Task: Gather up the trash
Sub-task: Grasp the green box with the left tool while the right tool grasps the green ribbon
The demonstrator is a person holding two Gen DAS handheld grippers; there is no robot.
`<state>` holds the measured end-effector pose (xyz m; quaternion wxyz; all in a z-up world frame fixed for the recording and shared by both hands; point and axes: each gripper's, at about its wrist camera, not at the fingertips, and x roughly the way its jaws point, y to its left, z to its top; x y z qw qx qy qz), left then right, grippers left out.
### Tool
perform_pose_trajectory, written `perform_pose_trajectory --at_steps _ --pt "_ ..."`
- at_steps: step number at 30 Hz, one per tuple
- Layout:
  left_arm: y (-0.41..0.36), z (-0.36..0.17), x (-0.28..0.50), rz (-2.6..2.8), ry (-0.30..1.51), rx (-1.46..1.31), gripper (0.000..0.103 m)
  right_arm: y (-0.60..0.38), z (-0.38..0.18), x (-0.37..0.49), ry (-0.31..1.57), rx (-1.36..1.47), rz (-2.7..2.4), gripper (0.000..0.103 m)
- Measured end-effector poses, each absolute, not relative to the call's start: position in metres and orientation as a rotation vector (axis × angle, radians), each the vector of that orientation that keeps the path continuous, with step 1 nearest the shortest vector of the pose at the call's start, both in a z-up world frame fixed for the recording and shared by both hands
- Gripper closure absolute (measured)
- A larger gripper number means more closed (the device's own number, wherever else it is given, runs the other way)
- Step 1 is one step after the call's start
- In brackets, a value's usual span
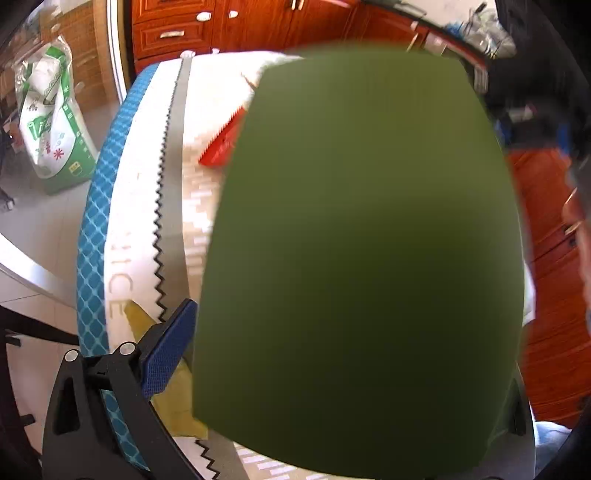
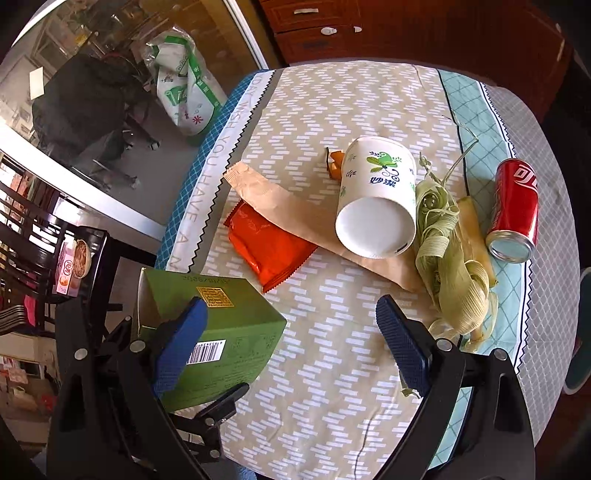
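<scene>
My left gripper [image 1: 332,354] is shut on a green box [image 1: 354,258], which fills most of the left wrist view; only its left finger [image 1: 168,350] shows. The same green box [image 2: 221,332] appears in the right wrist view, held at the table's near left edge. My right gripper [image 2: 291,350] is open and empty above the tablecloth [image 2: 332,387]. On the table lie an orange wrapper [image 2: 269,251], a brown paper bag [image 2: 280,206], a white paper cup [image 2: 376,206] on its side, corn husks [image 2: 450,258], a red cola can [image 2: 513,214] on its side and an orange scrap [image 2: 334,162].
A green and white sack [image 2: 184,88] stands on the floor left of the table. A dark chair with a pink box [image 2: 66,269] is at the left. Wooden cabinets [image 2: 406,26] stand behind the table.
</scene>
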<state>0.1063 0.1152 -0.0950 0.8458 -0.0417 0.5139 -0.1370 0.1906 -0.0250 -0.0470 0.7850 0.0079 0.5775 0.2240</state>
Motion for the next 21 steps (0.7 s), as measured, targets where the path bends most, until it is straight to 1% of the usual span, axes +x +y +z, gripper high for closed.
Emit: perform_pose_trajectory --at_steps 5,6,7,9,12,14,17,21 --pt "0.118 -0.065 0.099 -0.367 0.988 -0.097 0.003 -0.039 -0.058 0.18 1.269 0.014 0.462 0.015" --pt "0.114 -0.06 0.099 -0.394 0.973 -0.086 0.005 -0.042 -0.059 0.178 1.273 0.027 0.463 0.015" --pt "0.112 -0.057 0.098 -0.41 0.964 -0.076 0.008 -0.045 -0.06 0.177 1.275 0.037 0.46 0.015" --pt "0.106 -0.054 0.101 -0.412 0.963 -0.044 0.021 -0.053 -0.057 0.174 1.261 0.047 0.438 0.015" --pt "0.101 -0.052 0.102 -0.43 0.96 -0.039 0.03 -0.072 -0.052 0.17 1.245 0.089 0.42 0.015" --pt "0.098 -0.053 0.098 -0.44 0.965 -0.029 0.03 -0.086 -0.051 0.167 1.239 0.111 0.405 0.015" --pt "0.085 -0.055 0.086 -0.45 0.98 -0.013 0.026 -0.104 -0.051 0.163 1.226 0.134 0.377 0.015" --pt "0.078 -0.078 0.086 -0.419 1.022 0.006 0.026 -0.135 -0.057 0.162 1.187 0.166 0.295 0.015"
